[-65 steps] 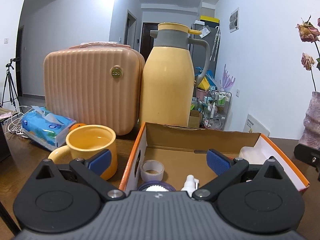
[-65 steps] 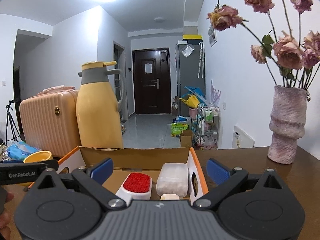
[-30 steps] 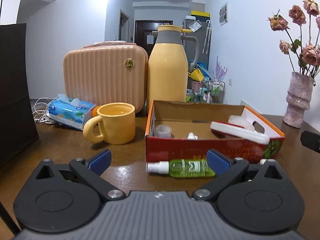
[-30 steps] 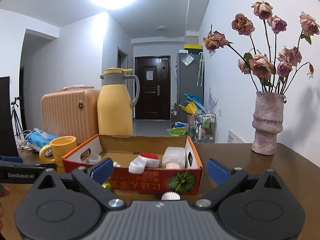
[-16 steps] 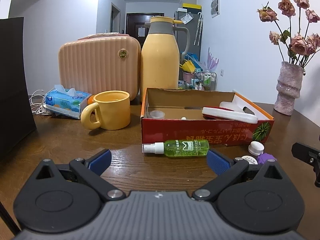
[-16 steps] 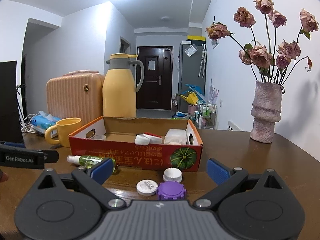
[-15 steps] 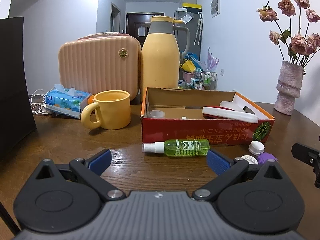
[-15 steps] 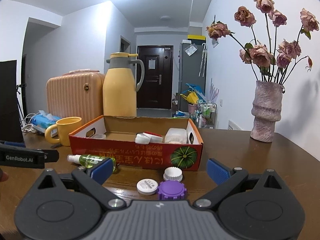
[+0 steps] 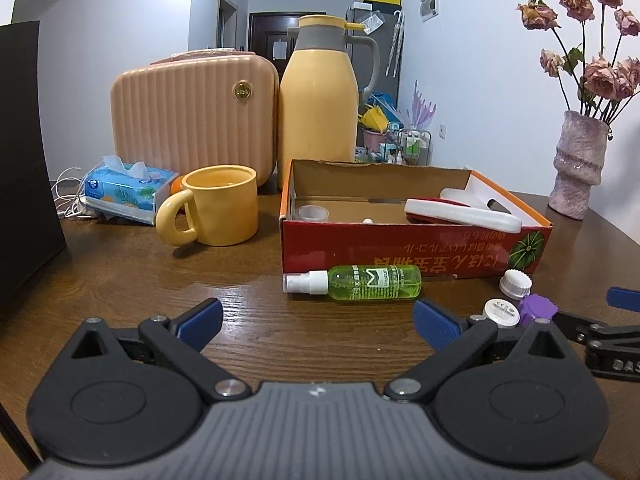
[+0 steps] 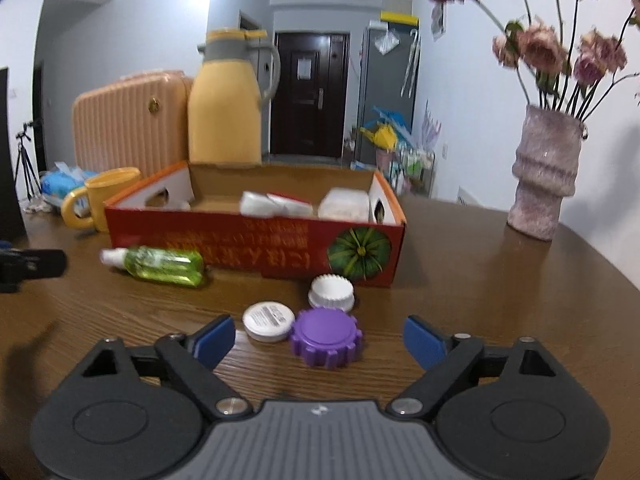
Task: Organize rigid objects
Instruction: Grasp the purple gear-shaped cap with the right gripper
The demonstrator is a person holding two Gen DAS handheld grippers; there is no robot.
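Three loose caps lie on the table just ahead of my right tongs, closing around the purple cap without touching it, while my left tongs wait spread and empty.

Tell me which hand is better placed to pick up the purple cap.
The right. The right gripper is closing with the purple cap between its fingers, untouched. The left gripper faces the green bottle.
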